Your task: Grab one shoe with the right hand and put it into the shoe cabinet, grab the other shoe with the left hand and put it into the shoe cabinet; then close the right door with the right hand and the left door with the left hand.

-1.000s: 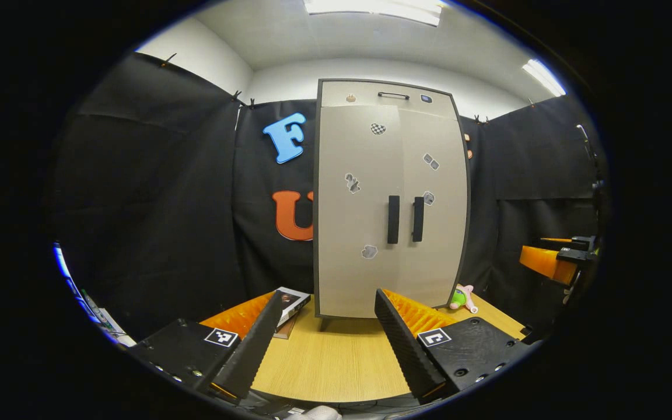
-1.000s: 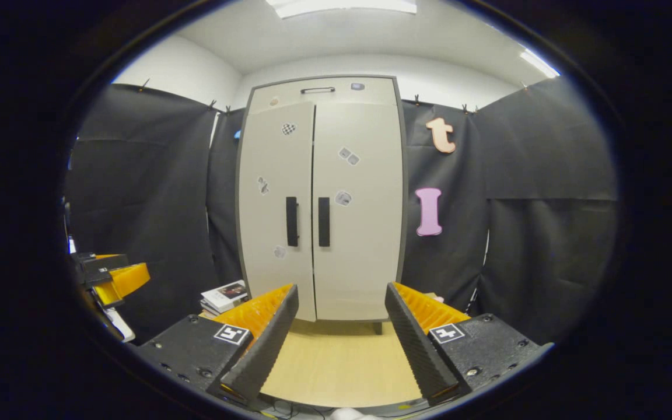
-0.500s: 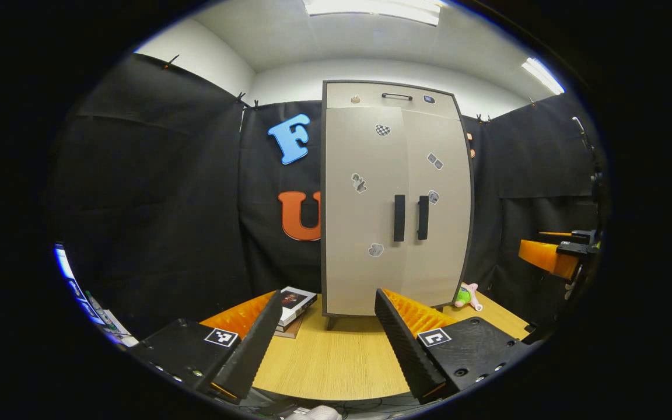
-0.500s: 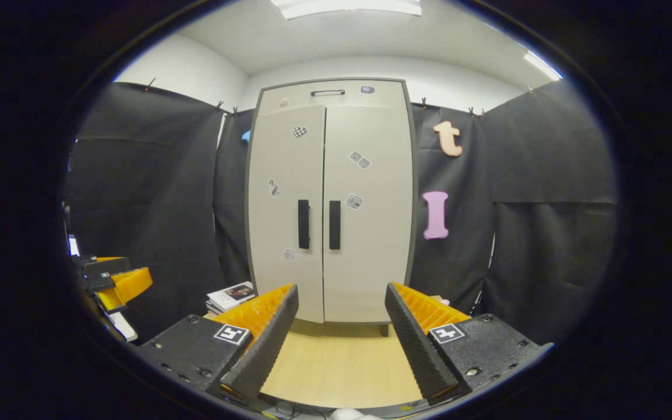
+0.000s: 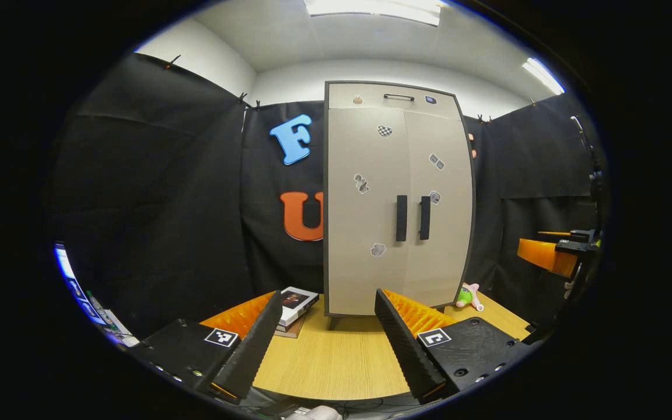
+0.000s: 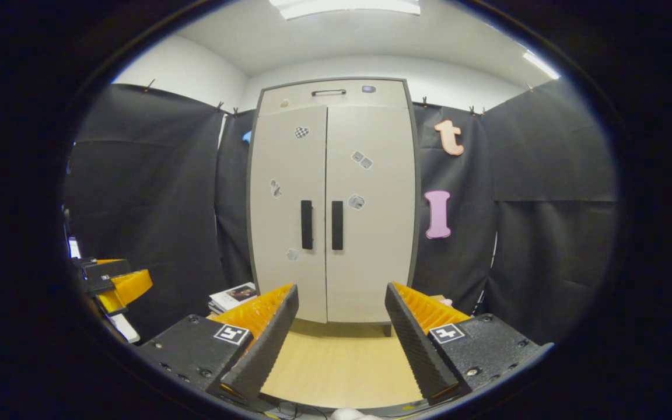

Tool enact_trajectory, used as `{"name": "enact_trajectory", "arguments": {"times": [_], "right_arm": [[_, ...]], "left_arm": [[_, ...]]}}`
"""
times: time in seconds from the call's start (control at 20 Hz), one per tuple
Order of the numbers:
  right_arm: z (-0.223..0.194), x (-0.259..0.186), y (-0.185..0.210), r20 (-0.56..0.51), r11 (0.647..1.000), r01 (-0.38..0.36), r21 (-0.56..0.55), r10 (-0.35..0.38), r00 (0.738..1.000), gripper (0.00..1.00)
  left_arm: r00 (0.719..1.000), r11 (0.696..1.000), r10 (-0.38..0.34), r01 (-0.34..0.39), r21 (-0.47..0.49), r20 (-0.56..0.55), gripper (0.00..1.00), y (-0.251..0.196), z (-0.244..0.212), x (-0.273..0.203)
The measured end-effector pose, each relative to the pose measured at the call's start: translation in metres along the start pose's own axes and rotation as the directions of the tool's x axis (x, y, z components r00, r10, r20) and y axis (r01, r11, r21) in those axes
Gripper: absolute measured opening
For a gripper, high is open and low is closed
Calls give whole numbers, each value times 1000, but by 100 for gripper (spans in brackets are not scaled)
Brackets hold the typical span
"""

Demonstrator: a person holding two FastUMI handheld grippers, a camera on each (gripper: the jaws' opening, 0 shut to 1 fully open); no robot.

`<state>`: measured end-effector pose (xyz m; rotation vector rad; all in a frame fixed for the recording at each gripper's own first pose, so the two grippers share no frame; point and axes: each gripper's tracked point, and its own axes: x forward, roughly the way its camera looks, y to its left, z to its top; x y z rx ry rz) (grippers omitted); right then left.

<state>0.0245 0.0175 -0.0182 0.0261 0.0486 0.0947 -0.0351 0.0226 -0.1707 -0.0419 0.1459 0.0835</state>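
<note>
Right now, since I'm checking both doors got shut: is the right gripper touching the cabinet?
Apart. The right gripper view shows the right gripper, jaws spread, with bare table between it and the cabinet.

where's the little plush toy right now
In the left gripper view the plush toy lies on the wooden table, at the foot of the shoe cabinet, just off its right-hand bottom corner and against the black cloth wall.

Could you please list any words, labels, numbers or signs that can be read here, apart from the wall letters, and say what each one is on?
None can be read.
Stickers on the cabinet doors: too small, no text legible.
Square black-and-white markers on the left gripper and right gripper: patterns, not words.
Cover of the top book beside the cabinet: too blurred.
</note>
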Motion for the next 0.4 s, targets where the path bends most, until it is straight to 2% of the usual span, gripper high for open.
{"name": "enact_trajectory", "arguments": {"times": [0.4], "right_arm": [[-2,0,-6,-2,1000,13,-7,-13,1000,97]], "left_arm": [[1000,1000,-15,15,1,-3,96,-6,1,2]]}}
